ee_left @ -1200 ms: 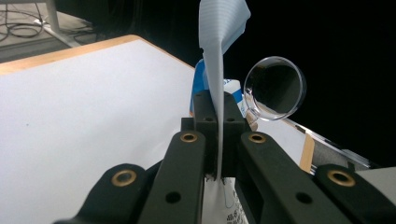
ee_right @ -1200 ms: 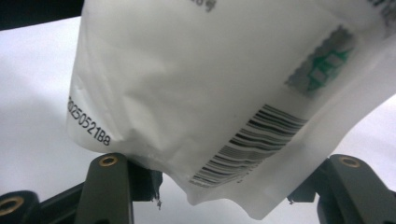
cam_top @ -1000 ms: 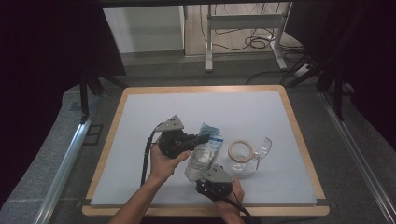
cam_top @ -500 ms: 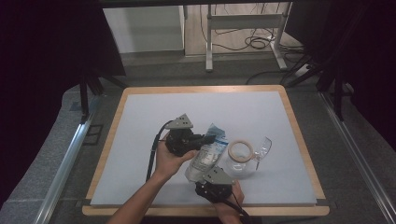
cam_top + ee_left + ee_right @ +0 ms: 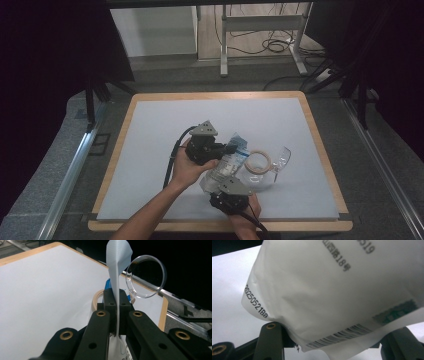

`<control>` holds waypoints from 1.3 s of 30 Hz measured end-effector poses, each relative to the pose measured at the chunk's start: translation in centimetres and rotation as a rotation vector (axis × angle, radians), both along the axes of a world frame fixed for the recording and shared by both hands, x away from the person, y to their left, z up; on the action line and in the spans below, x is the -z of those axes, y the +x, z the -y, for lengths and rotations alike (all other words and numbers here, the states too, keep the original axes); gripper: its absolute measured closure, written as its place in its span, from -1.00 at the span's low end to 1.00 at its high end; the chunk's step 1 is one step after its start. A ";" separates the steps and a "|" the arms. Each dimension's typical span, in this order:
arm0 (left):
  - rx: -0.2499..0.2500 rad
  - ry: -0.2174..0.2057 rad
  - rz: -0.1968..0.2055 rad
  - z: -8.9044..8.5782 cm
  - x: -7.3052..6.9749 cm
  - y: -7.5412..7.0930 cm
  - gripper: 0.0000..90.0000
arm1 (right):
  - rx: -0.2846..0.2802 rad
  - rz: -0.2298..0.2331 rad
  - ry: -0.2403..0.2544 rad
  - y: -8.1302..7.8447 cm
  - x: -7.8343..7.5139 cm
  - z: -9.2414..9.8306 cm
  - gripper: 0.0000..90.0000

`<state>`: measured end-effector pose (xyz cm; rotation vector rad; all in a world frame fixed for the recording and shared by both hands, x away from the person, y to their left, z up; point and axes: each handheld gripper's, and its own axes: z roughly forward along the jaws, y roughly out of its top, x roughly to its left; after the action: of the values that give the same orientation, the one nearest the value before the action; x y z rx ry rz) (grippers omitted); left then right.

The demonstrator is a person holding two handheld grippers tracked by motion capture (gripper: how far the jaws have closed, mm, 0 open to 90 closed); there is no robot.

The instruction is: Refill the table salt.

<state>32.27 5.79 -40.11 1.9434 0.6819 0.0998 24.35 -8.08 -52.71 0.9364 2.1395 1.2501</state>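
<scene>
Right gripper [image 5: 226, 181] at near table edge, jaws clamped on the lower end of the white bag [image 5: 222, 167]. Left gripper [image 5: 231, 148] just beyond, jaws fully closed on the bag's top edge. Bag is lifted between the two. Behind it: wooden ring [image 5: 260, 161] and clear glass bowl [image 5: 279, 161] on the white mat [image 5: 160, 125].

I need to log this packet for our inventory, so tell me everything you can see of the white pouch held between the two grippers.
The pouch is a white, soft, plump packet of plastic-looking film, with blue at its upper end, a printed barcode, a date code and some dark text. It is lifted off the white board, slanting. The left gripper pinches its flat sealed top edge, jaws shut on the thin film. The right gripper holds its bulging lower end. A wooden ring and a clear glass bowl lie just beside it.
</scene>
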 end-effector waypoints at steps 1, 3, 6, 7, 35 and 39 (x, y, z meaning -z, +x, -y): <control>0.000 0.000 0.000 0.0 0.0 0.0 1.00 | 0.000 0.000 0.000 0.0 0.0 0.0 -0.03; 0.005 0.018 -0.002 0.3 -0.1 0.2 1.00 | 0.003 -0.004 0.008 0.1 0.0 0.0 -0.03; 0.015 0.036 -0.007 0.8 -0.4 0.4 1.00 | 0.006 -0.005 0.016 0.3 -0.1 0.1 -0.03; 0.019 0.045 -0.009 0.9 -0.4 0.5 1.00 | 0.008 -0.006 0.019 0.3 -0.1 0.1 -0.03; 0.039 0.151 -0.026 2.7 -1.6 1.8 1.00 | 0.021 -0.025 0.045 1.5 -0.7 -0.4 -0.02; 0.043 0.161 -0.025 3.0 -1.6 1.7 1.00 | 0.017 -0.029 0.039 1.6 -0.8 -0.5 -0.02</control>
<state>34.02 2.83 -38.50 2.1161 0.6648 0.1067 25.92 -7.53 -51.96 0.9930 2.1315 1.2817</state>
